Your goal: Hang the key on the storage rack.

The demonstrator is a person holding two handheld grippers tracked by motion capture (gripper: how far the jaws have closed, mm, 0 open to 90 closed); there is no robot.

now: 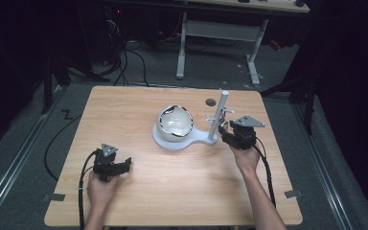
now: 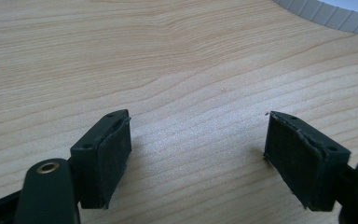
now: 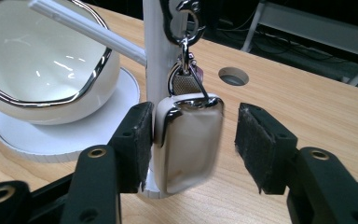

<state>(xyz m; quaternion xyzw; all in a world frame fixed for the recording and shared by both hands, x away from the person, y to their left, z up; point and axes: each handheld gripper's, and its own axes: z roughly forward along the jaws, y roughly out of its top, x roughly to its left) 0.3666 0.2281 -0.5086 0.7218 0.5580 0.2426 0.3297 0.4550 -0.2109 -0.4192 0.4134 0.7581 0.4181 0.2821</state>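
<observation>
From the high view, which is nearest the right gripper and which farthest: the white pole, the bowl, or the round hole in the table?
1. White pole, just left of the right gripper.
2. Round hole, beyond the pole toward the table's far edge.
3. Bowl, farther left on its white base.

The left gripper [image 2: 198, 154] hangs low over the pale wood-grain counter [image 2: 168, 60], its two black padded fingers [image 2: 105, 156] spread wide, one at about 8 o'clock, the other at about 4 o'clock. Bare wood lies between them, nothing in the gap. Each finger throws a soft shadow on the grain. Up at 1 o'clock, the ribbed edge of a white round base [image 2: 328, 13] just clips the corner, well apart from both fingers.
</observation>
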